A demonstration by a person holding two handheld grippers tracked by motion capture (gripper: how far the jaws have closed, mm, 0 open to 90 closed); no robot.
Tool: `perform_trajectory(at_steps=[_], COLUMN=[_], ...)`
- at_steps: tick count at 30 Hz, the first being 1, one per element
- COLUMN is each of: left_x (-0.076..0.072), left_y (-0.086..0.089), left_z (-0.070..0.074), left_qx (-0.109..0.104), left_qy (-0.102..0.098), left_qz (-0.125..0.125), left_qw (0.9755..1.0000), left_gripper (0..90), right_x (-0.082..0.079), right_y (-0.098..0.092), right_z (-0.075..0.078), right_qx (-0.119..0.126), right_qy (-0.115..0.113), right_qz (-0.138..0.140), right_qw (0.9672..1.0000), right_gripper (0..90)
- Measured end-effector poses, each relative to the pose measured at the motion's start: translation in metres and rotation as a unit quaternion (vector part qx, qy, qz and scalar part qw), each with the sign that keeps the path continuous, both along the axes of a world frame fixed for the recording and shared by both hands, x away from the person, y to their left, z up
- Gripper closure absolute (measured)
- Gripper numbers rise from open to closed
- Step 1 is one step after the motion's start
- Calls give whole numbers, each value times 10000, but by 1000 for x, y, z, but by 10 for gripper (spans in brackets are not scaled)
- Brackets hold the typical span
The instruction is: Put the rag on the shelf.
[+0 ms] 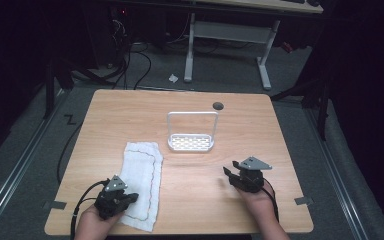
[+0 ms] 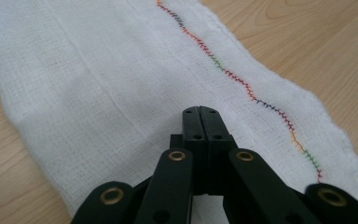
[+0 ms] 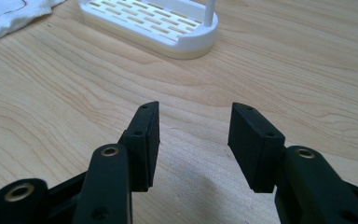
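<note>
A white cloth with a multicoloured stitched line lies flat at the table's front left; the stitching runs along its right side in the left gripper view. My left gripper hovers over the cloth's near end, jaws pressed together with nothing visible between them. A white slotted rack with a tall wire loop stands at the table's middle. My right gripper sits at the front right, open over bare wood, pointing toward the rack's base.
The wooden table has a dark round hole near its far edge. Behind it stand a white desk frame and cables on the grey floor. A corner of the cloth lies left of the rack.
</note>
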State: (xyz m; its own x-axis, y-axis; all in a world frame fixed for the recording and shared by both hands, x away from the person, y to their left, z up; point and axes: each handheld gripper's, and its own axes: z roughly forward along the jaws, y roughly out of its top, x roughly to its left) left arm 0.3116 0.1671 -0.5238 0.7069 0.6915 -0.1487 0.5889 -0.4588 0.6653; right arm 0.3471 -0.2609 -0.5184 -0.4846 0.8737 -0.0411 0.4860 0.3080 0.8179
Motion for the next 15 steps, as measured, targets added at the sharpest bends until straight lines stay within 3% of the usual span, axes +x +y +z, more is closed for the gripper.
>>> perform_trajectory(at_steps=[6, 10, 15], left_x=[0, 3, 9], left_y=[0, 17, 45], left_z=[1, 5, 4], left_qx=[-77, -259, -507], left_qy=[-19, -234, -332], left_qz=[26, 467, 1156], left_qw=[10000, 9983, 9914], left_gripper=[899, 884, 887], right_x=[0, 0, 0], right_y=[0, 1, 11], right_z=[0, 0, -3], right_qx=[4, 24, -18], right_qy=[17, 31, 257], right_qz=[-5, 63, 311], right_qw=[10000, 10000, 9992], right_gripper=[535, 581, 781])
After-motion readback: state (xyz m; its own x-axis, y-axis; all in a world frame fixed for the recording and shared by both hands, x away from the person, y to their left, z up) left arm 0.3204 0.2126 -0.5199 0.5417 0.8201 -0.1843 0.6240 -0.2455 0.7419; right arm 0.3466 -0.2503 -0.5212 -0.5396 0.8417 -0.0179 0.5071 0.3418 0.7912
